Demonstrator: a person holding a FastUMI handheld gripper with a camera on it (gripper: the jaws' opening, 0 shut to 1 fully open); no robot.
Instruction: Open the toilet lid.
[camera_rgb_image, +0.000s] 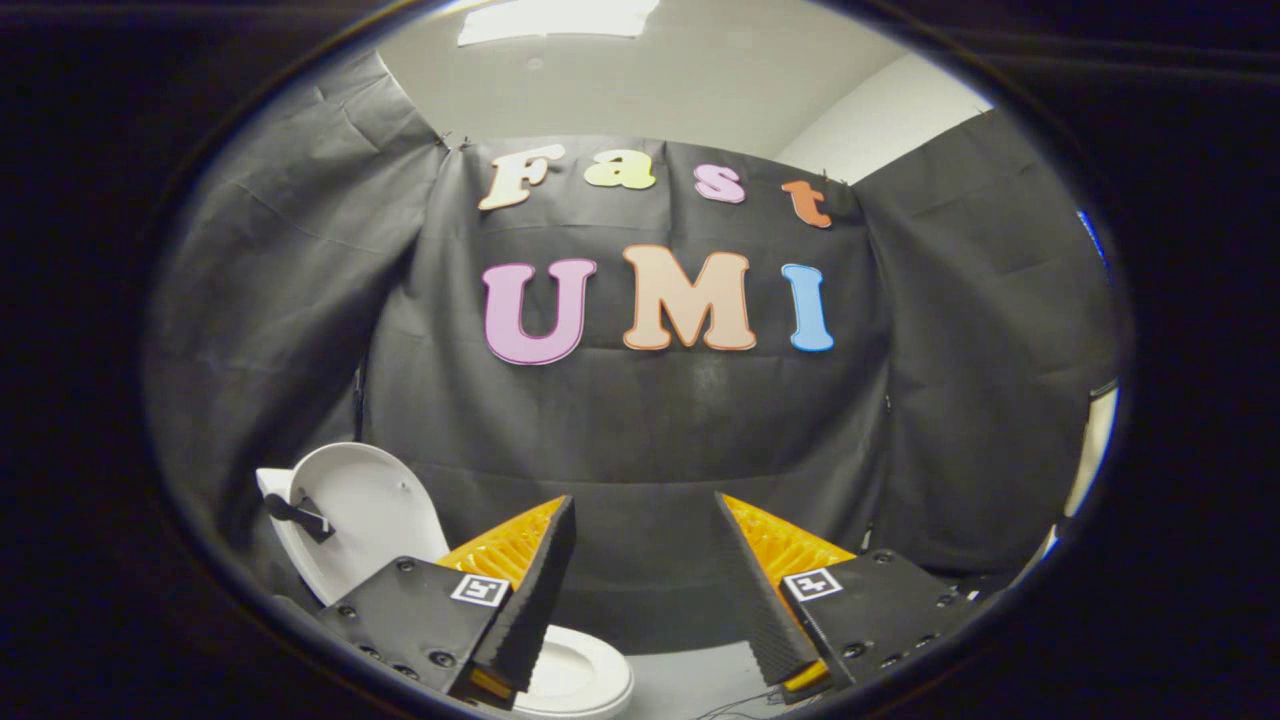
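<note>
Gripper (645, 560) spread wide, holding nothing; toilet lid (360, 510) stands raised above the seat (580, 680).

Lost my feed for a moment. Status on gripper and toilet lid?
Hand-held gripper open, holding nothing. Toilet lid upright, open, beside one finger. Bowl below fingers. Nothing in the way.

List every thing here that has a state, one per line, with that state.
Toilet lid: raised, standing upright behind the bowl, with a dark strap fixed to it.
Toilet seat: down on the bowl, just ahead of the left finger.
Gripper: open, fingers apart, holding nothing, clear of the lid.
</note>
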